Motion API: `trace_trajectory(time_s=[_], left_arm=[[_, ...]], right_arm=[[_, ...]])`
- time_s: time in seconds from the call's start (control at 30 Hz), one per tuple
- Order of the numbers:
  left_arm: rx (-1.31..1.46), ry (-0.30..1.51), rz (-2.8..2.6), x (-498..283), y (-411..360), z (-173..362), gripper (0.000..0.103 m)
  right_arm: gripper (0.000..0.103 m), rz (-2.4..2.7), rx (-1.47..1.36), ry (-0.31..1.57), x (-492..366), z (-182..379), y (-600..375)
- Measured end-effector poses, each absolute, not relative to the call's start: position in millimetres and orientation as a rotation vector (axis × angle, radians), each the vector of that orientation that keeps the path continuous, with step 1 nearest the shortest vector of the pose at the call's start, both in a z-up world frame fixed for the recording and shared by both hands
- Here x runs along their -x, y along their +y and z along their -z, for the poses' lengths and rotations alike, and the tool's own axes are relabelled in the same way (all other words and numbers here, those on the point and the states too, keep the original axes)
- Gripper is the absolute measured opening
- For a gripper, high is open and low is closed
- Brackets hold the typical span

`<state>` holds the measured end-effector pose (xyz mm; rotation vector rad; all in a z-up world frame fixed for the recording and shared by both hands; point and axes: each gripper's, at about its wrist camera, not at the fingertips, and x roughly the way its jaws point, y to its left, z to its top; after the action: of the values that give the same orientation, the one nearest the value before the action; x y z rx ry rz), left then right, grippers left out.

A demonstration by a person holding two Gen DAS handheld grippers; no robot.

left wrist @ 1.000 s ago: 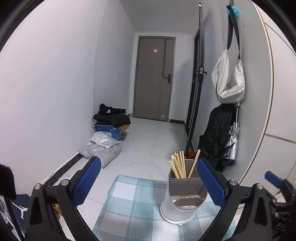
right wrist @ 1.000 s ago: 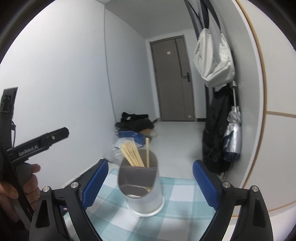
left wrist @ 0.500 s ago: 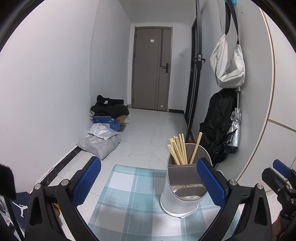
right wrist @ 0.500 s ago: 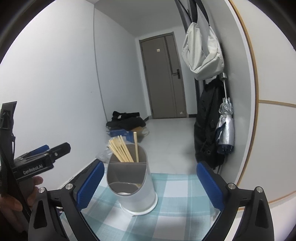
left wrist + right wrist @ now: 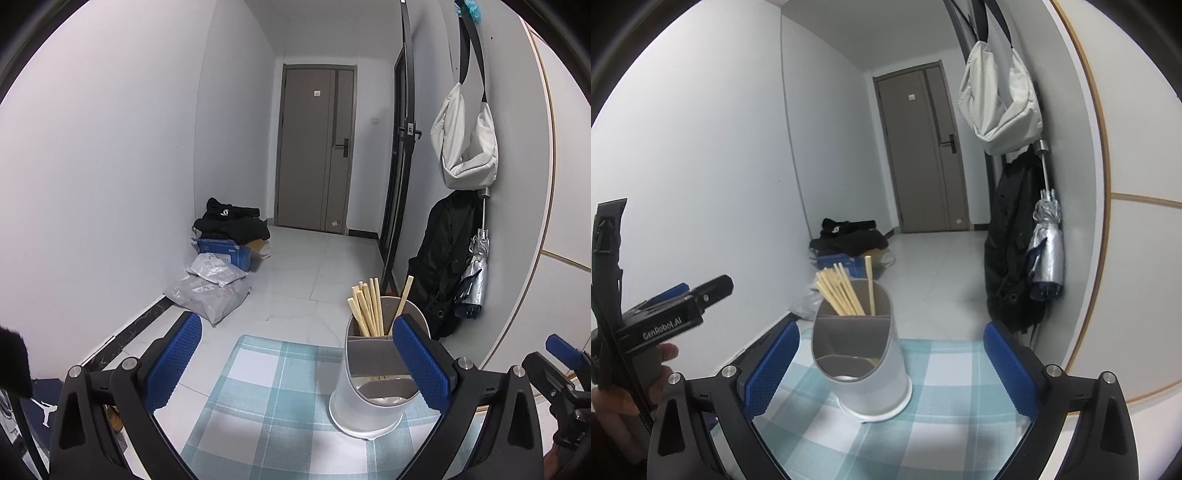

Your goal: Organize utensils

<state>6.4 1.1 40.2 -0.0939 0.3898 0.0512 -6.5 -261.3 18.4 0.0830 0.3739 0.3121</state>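
- On my left wrist view, the left claw (image 5: 297,363) stands wide open with nothing between its blue pads (image 5: 173,360); it fills the lower part of the frame.
- The utensil holder (image 5: 373,380) sits in the lower right of that view, on the checked cloth (image 5: 273,402). Its right side is hidden behind the claw's right pad, so I cannot tell whether pad and holder touch.
- At the far lower right edge of that view I see part of the right claw's body, black with a blue tip.
- On my right wrist view, the right claw (image 5: 892,363) is also spread wide, gripping nothing; its jaws have just been opening.
- There the holder (image 5: 866,365) stands in the lower middle of the frame, between the two pads but closer to the left one, clear of both.
- The holder is a pale grey oval tub with a slanted rim and a darker divider splitting it into compartments.
- A bundle of light wooden chopsticks (image 5: 842,291) stands in the rear compartment, fanned toward the left, with one stick upright at the right.
- The front compartment shows something pale at its bottom; I cannot tell what.
- At the left edge of the right view, a hand (image 5: 617,406) holds the left claw's black body.
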Motion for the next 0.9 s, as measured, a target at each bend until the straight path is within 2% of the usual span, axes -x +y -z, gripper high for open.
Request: trace_trajectory(time_s=[0.9], left_arm=[[0.064, 0.402, -0.035, -7.2, -4.3, -37.3, 0.102]], right_arm=[[0.101, -0.290, -0.090, 0.366, 9.6, -18.2, -262.9]])
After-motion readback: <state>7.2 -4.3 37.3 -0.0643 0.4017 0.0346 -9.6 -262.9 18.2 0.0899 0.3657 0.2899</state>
